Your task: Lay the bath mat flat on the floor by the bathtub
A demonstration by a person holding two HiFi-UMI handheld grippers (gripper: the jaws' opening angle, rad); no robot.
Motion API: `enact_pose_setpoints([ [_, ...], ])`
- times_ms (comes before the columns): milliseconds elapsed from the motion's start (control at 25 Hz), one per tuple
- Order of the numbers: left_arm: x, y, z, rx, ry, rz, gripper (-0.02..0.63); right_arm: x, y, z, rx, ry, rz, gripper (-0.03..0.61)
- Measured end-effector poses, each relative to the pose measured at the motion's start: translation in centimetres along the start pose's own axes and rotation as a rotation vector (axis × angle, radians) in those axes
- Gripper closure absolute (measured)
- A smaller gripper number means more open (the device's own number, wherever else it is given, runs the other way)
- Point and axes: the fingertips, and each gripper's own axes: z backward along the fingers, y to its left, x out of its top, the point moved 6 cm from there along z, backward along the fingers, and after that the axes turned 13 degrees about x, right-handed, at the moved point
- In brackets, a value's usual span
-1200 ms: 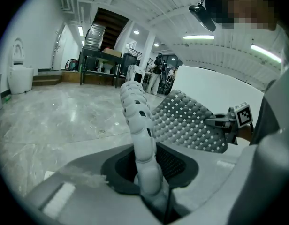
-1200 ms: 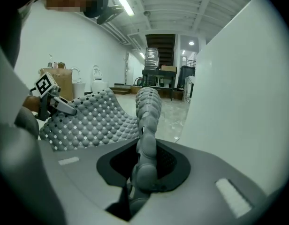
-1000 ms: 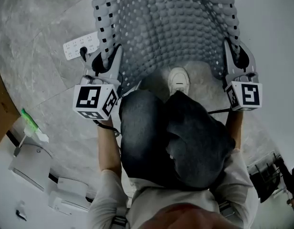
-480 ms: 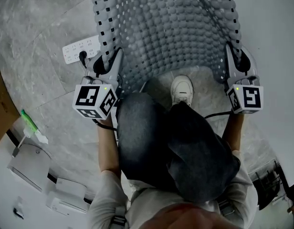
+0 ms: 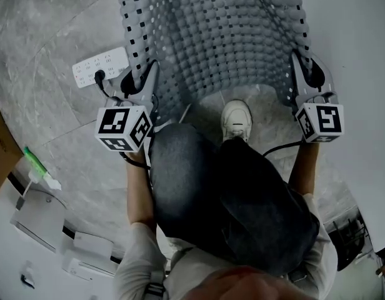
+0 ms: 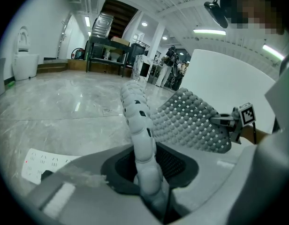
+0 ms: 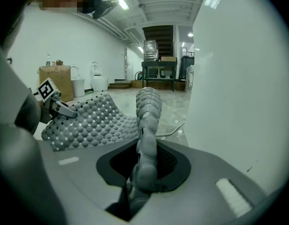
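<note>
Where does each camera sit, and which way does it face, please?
Head view: on the person's head, looking steeply down at the mat, left gripper, right gripper, legs and a shoe.
Left gripper view: on the left gripper, looking along the gripped mat edge across the floor; the right gripper shows.
Right gripper view: on the right gripper, looking beside a white wall; the left gripper shows.
Shared: both gripper views show the clamped mat.

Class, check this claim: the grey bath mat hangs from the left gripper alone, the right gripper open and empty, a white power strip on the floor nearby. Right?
No. The right gripper is shut on the bath mat too, as the right gripper view shows. The left gripper does hold it; the power strip is there.
</note>
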Motion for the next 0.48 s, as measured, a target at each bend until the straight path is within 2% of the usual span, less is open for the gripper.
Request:
enact_pose_setpoints([
  [320,-2.8,0.1,-1.9,0.021,0.054,0.018,0.511,-3.3,-1.2,-1.1,0.023,0.04,-0.03,0.512],
  [480,-2.6,-0.3,-2.0,0.035,0.063,0.013,0.511,-3.3,-1.5,-1.1,0.012,0.059,-0.008,0.509],
])
